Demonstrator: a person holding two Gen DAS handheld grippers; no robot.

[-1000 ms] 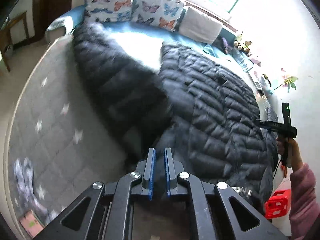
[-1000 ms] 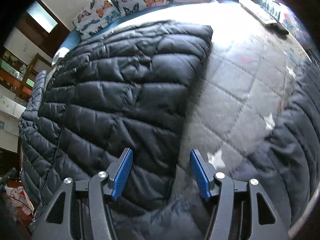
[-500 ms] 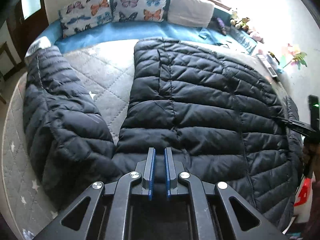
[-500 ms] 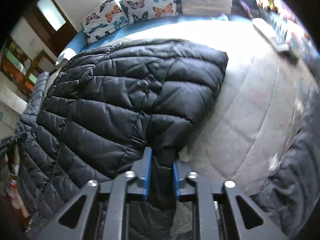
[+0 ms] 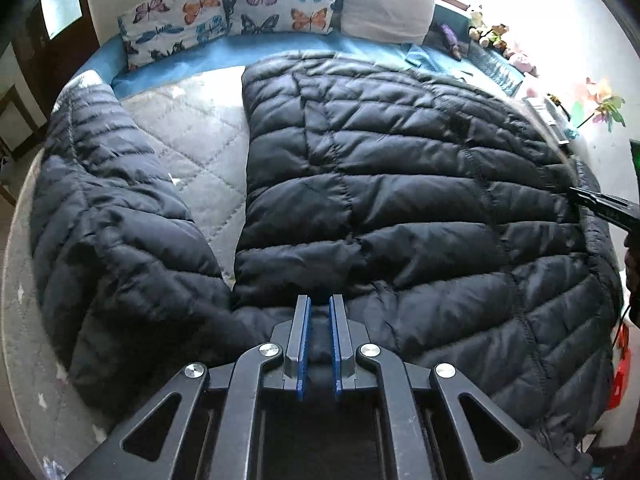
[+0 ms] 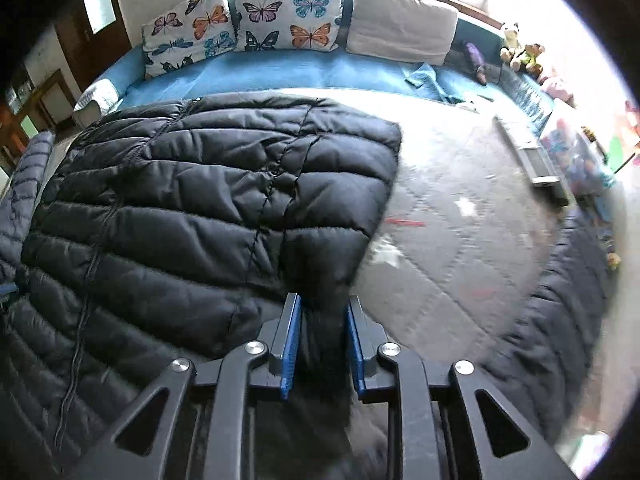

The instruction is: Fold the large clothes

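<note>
- The black quilted puffer jacket (image 5: 400,208) lies spread on the grey quilted bed cover (image 5: 192,152)
- Left gripper (image 5: 319,308): jaws together, pinching the jacket's near edge
- Right gripper (image 6: 322,308): jaws opening, a jacket fold between the pads
- Only the left view shows the jacket's other sleeve (image 5: 104,208); only the right view shows the flat grey box (image 6: 532,160)

The black puffer jacket (image 5: 400,200) now lies flat with one side folded over its body, no longer lifted and blurred. The right gripper (image 6: 322,344), wide apart a second ago, now has jacket fabric between its pads, its jaws opening slightly again
</note>
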